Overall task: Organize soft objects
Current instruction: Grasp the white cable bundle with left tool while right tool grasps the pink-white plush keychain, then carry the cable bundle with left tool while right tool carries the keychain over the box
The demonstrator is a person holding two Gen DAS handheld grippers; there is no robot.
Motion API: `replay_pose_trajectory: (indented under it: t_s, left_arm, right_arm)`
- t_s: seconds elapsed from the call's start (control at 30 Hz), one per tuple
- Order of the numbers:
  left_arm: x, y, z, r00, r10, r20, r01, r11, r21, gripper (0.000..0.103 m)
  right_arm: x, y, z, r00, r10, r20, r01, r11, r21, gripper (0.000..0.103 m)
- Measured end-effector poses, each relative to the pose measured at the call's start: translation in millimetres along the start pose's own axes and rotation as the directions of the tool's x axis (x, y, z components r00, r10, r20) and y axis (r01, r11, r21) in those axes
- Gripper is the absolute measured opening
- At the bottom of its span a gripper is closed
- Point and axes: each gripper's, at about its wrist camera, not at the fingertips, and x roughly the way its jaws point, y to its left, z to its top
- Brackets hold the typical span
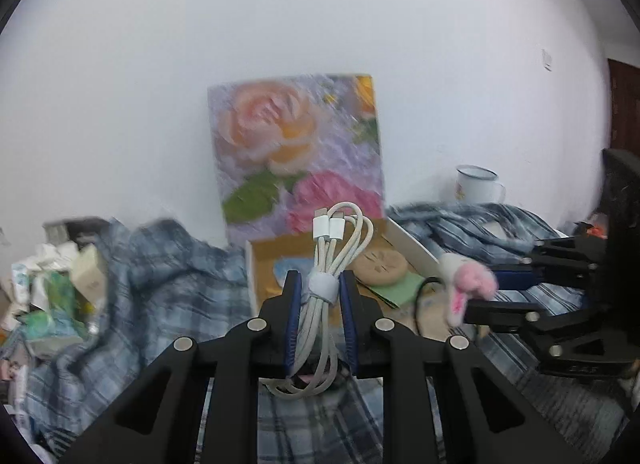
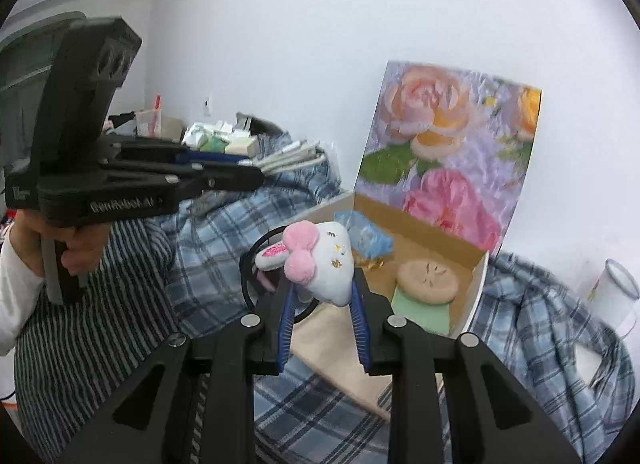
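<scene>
Holding two light, yielding loads above the plaid bedding, your left gripper point(image 1: 319, 288) pinches the coiled cable point(image 1: 326, 284) at its strap, your right gripper point(image 2: 322, 296) squeezes the plush bunny point(image 2: 320, 264) by its squashy base. Ahead of both jaws waits the cardboard box point(image 2: 476, 288); grip mid-body, since soft things sag.

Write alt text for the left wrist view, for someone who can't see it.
The left gripper holds a bundled white cable above an open cardboard box on plaid cloth. To its right, the right gripper holds a white plush toy.
</scene>
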Motion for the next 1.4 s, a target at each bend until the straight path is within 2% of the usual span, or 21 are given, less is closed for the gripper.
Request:
replay_pose_trajectory:
  t_s: [0.33, 0.5, 0.83, 1.13, 1.4]
  left_arm:
    - [-33, 12, 41, 0.993, 0.065, 0.102, -0.063, 0.998, -0.027, 0.021]
    - [-50, 11, 64, 0.983, 0.079, 0.163, -0.073, 0.996, -0.042, 0.021]
    - [-69, 0, 107, 0.964, 0.082, 0.251, -0.075, 0.997, -0.037, 0.021]
    - [-62, -11, 141, 0.954, 0.066, 0.291, -0.061, 0.998, -0.025, 0.021]
    - [-40, -20, 166, 0.956, 0.052, 0.29, -0.051, 0.999, -0.012, 0.021]
  right_arm:
    - [-46, -8, 60, 0.989, -0.061, 0.133, 0.06, 0.998, 0.011, 0.025]
    - [-69, -15, 88, 0.971, -0.093, 0.222, 0.091, 0.996, 0.019, 0.025]
    - [-92, -24, 130, 0.935, -0.115, 0.335, 0.103, 0.993, 0.053, 0.025]
    - [-100, -33, 160, 0.903, -0.124, 0.41, 0.098, 0.992, 0.084, 0.025]
    - [-93, -49, 169, 0.887, -0.167, 0.431, 0.119, 0.984, 0.135, 0.025]
